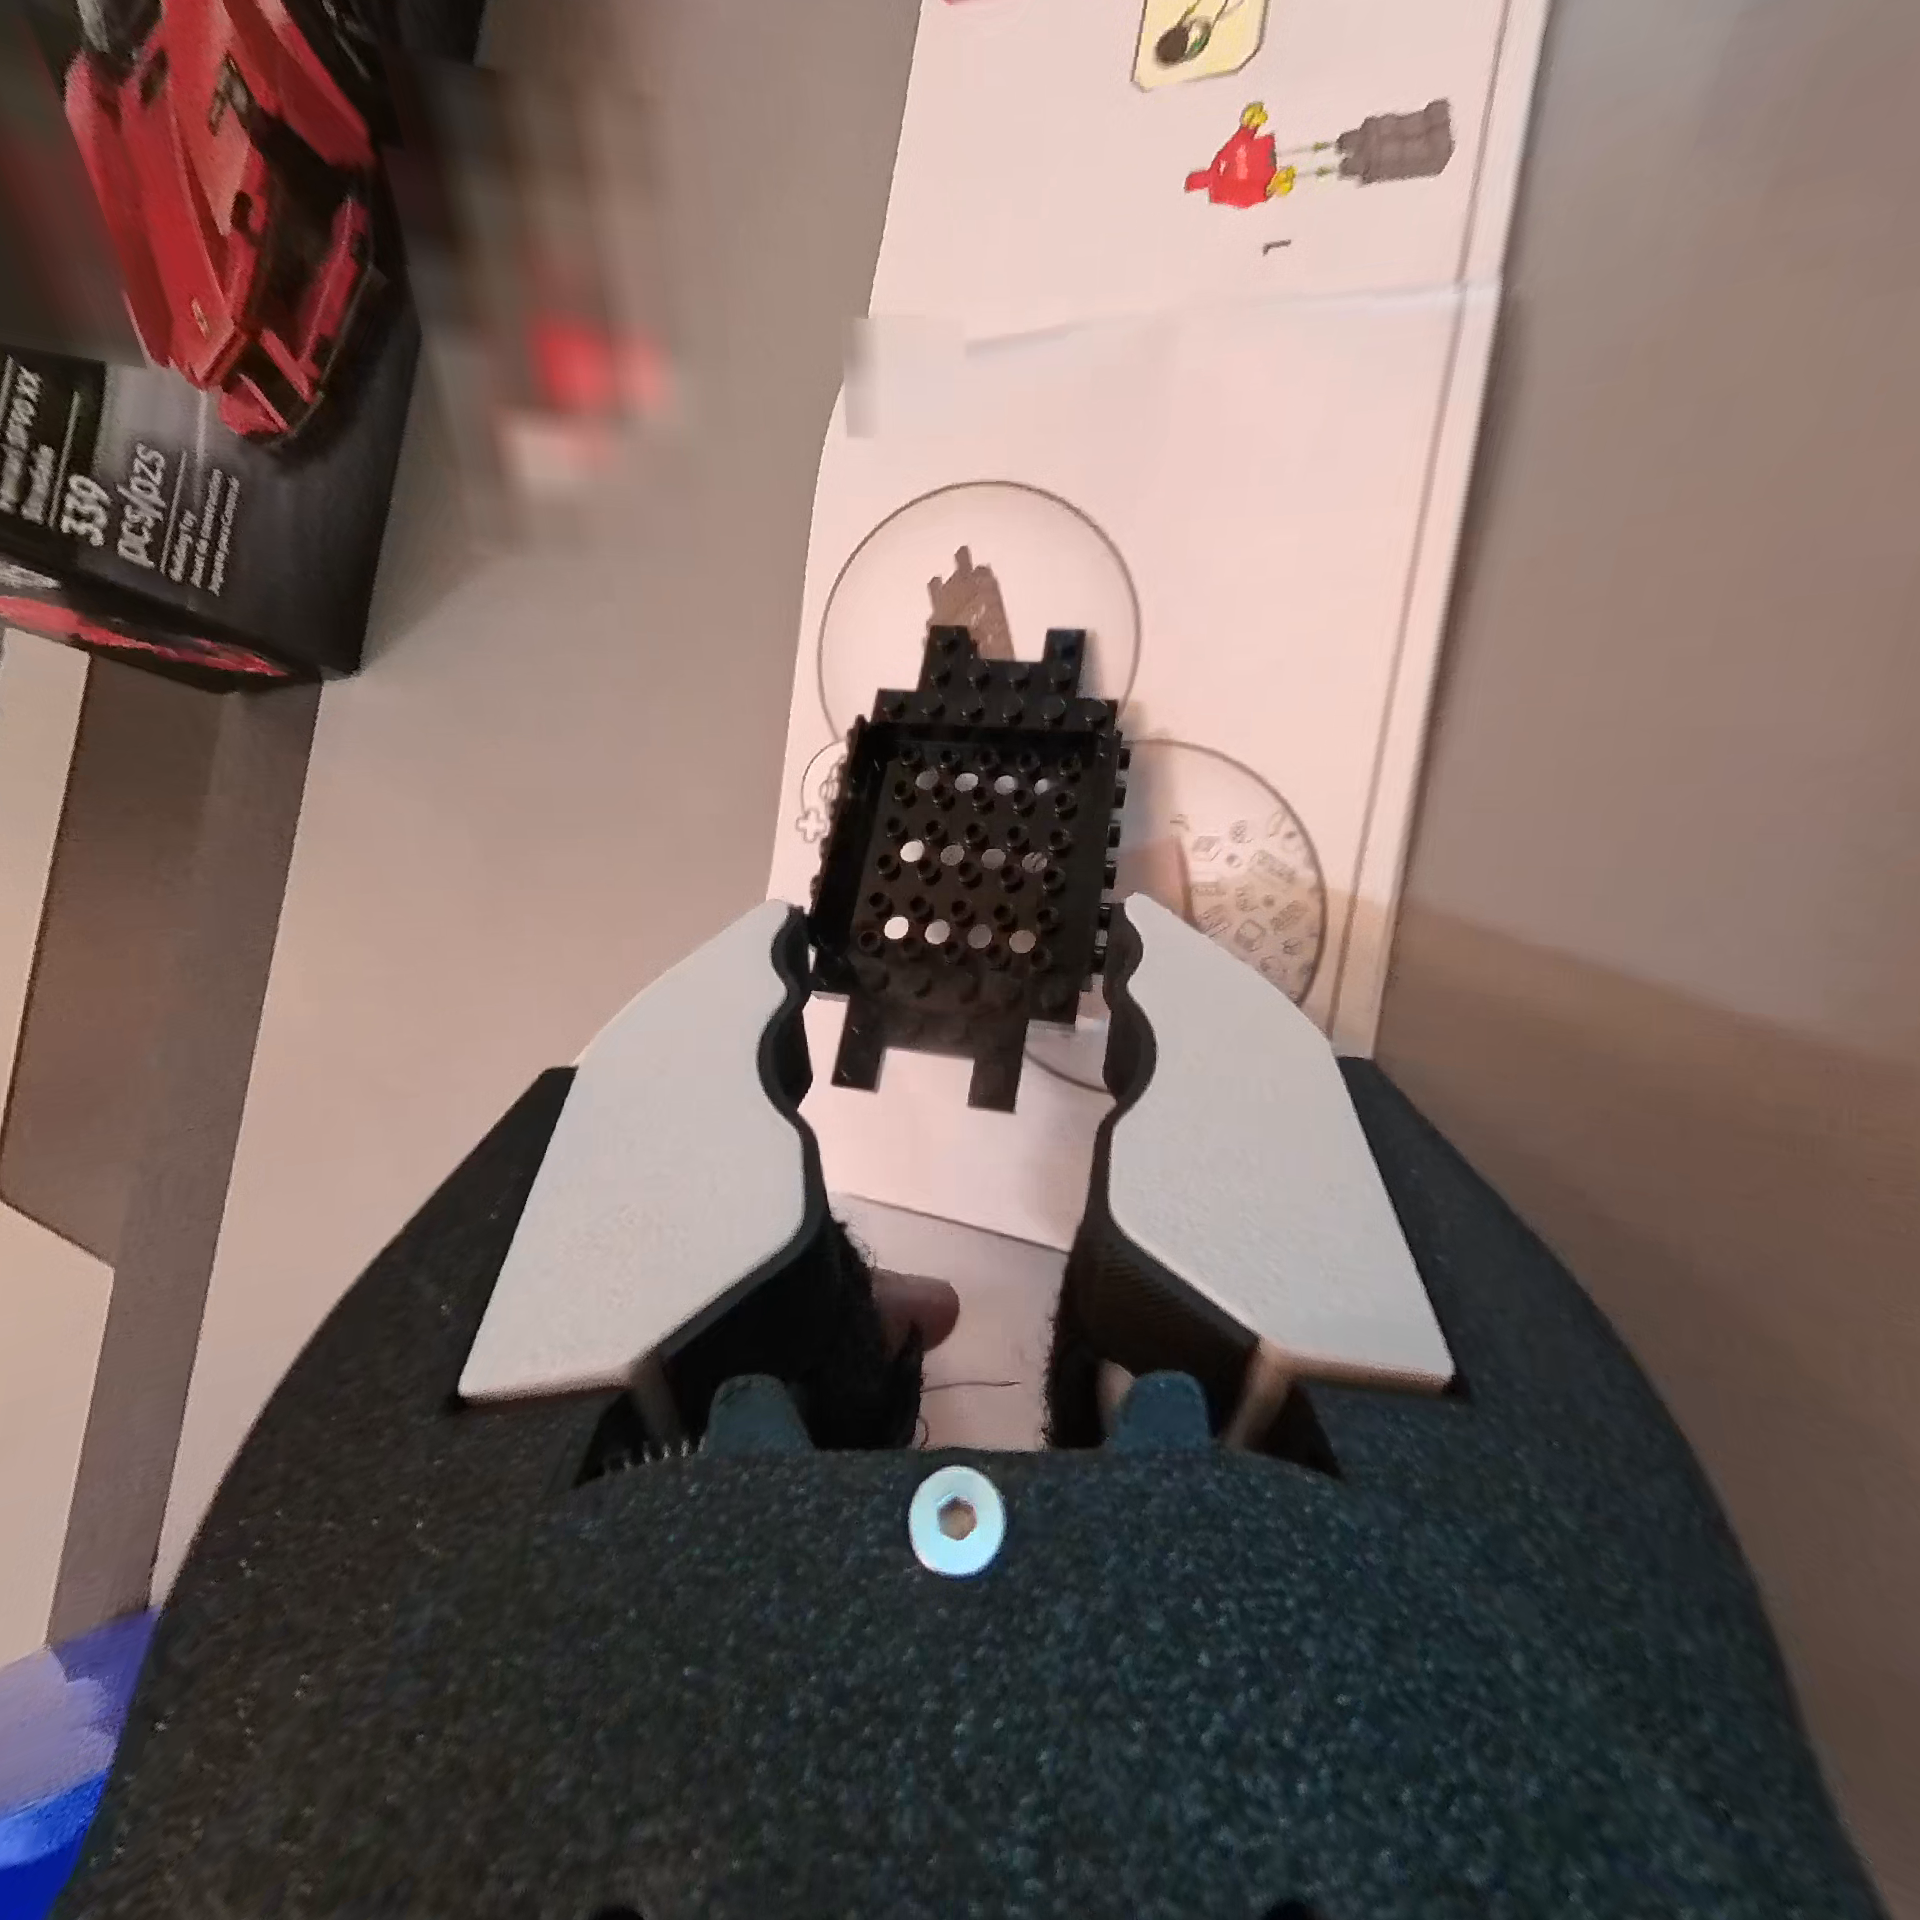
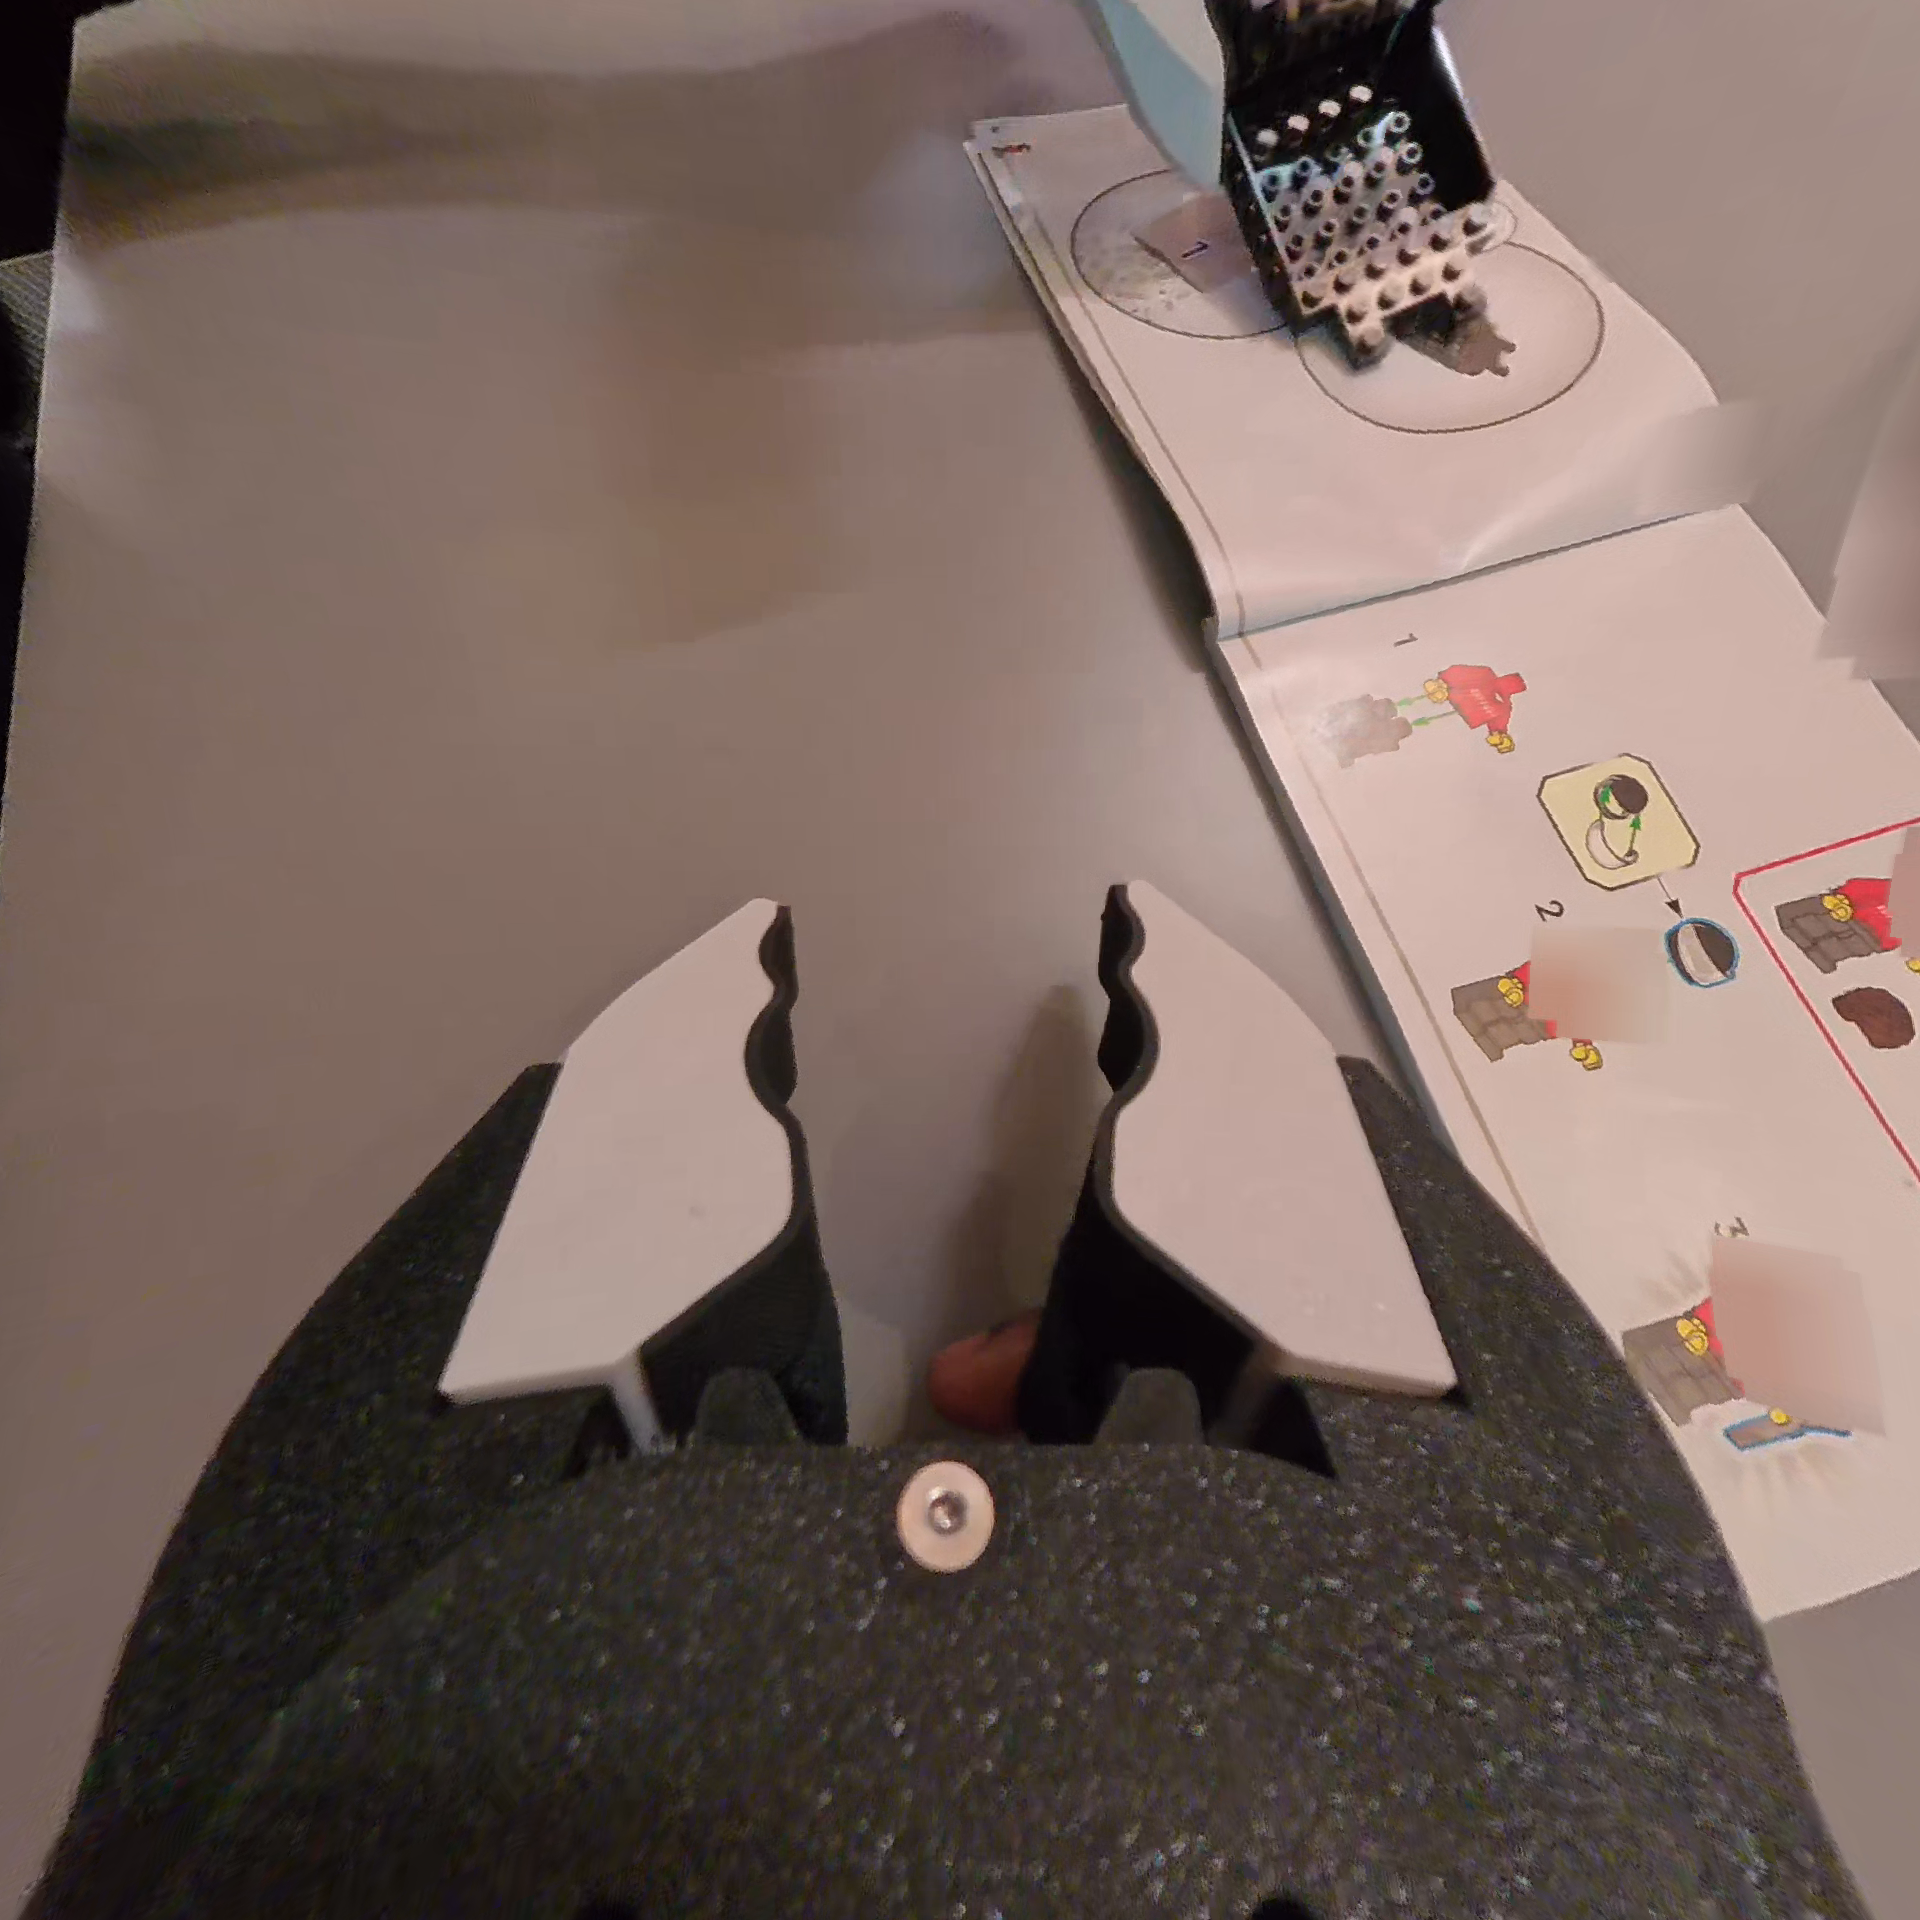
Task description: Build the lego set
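1. The left gripper (image 1: 961, 951) holds a black brick piece (image 1: 971, 852). It is a flat car base made of toy bricks, with bumps, round holes and low walls. Both dark pads press on its two long sides, near the end closest to the gripper.

2. The piece hangs in the air over an open instruction booklet (image 1: 1247, 520) that lies on the grey table (image 1: 623, 779). In the right wrist view I see it far away, at the top, with its far end tipped down close to the page (image 2: 1351, 187).

3. The right gripper (image 2: 945, 914) holds nothing. Its two fingers stand wide apart, and only bare table shows between them. The booklet lies just to its right.

4. I think the black piece is light and hard. It will not bend. The plastic looks smooth, so it could slip or swing if the squeeze is weak.

5. The flat side walls look like the best place to hold it. The thin prongs at each end look like the weak parts.

6. Its long way runs straight out from the left gripper. One forked end points back at the gripper, and the other points away. The bumpy side faces the camera.

7. A black box with a red car picture (image 1: 208, 312) sits on the table off to the left.
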A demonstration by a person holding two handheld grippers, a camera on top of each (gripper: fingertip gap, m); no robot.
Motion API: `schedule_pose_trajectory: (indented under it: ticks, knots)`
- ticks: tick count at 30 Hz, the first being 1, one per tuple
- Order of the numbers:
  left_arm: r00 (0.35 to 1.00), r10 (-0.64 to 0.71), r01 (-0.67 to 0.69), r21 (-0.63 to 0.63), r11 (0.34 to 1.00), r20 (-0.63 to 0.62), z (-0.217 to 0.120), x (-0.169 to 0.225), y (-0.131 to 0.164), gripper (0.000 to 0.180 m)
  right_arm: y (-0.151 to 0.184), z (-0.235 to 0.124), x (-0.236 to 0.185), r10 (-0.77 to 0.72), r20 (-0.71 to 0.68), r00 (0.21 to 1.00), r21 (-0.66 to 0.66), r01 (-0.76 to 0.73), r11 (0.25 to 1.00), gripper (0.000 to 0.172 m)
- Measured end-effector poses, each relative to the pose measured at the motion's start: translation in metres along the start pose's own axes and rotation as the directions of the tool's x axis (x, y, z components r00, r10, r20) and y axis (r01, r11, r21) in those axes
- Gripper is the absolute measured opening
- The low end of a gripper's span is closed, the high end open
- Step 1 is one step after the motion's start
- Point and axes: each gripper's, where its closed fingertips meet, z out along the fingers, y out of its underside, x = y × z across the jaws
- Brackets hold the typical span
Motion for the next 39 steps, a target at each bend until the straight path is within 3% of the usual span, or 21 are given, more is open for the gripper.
schedule_pose_trajectory:
  ticks: [1,2,3,5,7,11,14,16,18,22,24,27,29,31,35,37,39]
  knots:
    - [1.000,-0.013,0.013,-0.014,1.000,0.018,0.001,-0.003,0.002,0.061,0.000,-0.001,0.003,0.009,-0.014,1.000,-0.003,-0.009,1.000,0.057]
    - [0.998,-0.032,0.033,-0.016,0.999,0.047,0.001,-0.007,0.002,0.087,0.000,-0.003,0.006,0.021,-0.032,0.999,-0.002,-0.021,1.000,0.059]
    - [0.997,-0.052,0.053,-0.016,0.998,0.061,0.000,-0.009,0.001,0.102,-0.001,-0.005,0.010,0.039,-0.057,0.998,0.004,-0.038,0.999,0.062]
    - [0.994,-0.079,0.079,0.006,0.997,0.080,-0.005,-0.009,-0.007,0.115,-0.003,-0.015,0.023,0.094,-0.142,0.985,0.010,-0.093,0.996,0.066]
    - [0.988,-0.083,0.077,0.045,0.996,0.130,-0.012,-0.010,-0.018,0.118,-0.009,-0.035,0.030,0.159,-0.234,0.959,-0.001,-0.164,0.986,0.082]
    - [0.975,-0.117,0.092,0.140,0.986,0.187,-0.023,-0.003,-0.047,0.115,-0.034,-0.109,0.031,0.207,-0.383,0.900,-0.011,-0.228,0.973,0.094]
    - [0.906,-0.349,0.271,0.304,0.913,0.241,-0.029,-0.016,-0.083,0.107,-0.042,-0.193,0.055,0.191,-0.536,0.823,-0.046,-0.254,0.966,0.097]
    - [0.797,-0.559,0.427,0.443,0.788,0.227,-0.031,-0.038,-0.114,0.103,-0.036,-0.254,0.096,0.145,-0.675,0.724,-0.090,-0.276,0.957,0.100]
    - [0.768,-0.628,0.477,0.540,0.693,0.127,-0.026,-0.051,-0.160,0.101,-0.017,-0.304,0.144,0.145,-0.755,0.639,-0.120,-0.353,0.928,0.107]
    - [0.782,-0.619,0.467,0.588,0.660,0.073,0.014,-0.077,-0.254,0.098,0.030,-0.357,0.243,0.271,-0.825,0.495,-0.012,-0.495,0.869,0.108]
    - [0.794,-0.599,0.464,0.533,0.707,0.104,0.052,-0.092,-0.288,0.097,0.055,-0.364,0.287,0.349,-0.819,0.456,0.044,-0.557,0.830,0.108]
    - [0.821,-0.521,0.405,0.406,0.819,0.233,0.106,-0.113,-0.326,0.119,0.090,-0.371,0.350,0.441,-0.815,0.375,0.135,-0.617,0.775,0.094]
    - [0.831,-0.519,0.423,0.378,0.823,0.201,0.134,-0.121,-0.352,0.115,0.110,-0.361,0.376,0.505,-0.774,0.381,0.148,-0.666,0.731,0.084]
    - [0.823,-0.550,0.481,0.340,0.808,0.141,0.160,-0.129,-0.369,0.111,0.129,-0.353,0.394,0.517,-0.763,0.388,0.112,-0.708,0.697,0.085]
    - [0.819,-0.566,0.544,0.186,0.818,0.097,0.209,-0.136,-0.366,0.099,0.159,-0.331,0.407,0.530,-0.723,0.442,0.010,-0.761,0.649,0.087]
    - [0.816,-0.578,0.570,0.131,0.811,0.027,0.226,-0.126,-0.365,0.092,0.167,-0.317,0.406,0.548,-0.681,0.487,-0.027,-0.764,0.645,0.077]
    - [0.829,-0.560,0.559,0.060,0.827,-0.008,0.238,-0.114,-0.357,0.075,0.174,-0.301,0.397,0.558,-0.631,0.540,-0.100,-0.769,0.631,0.057]
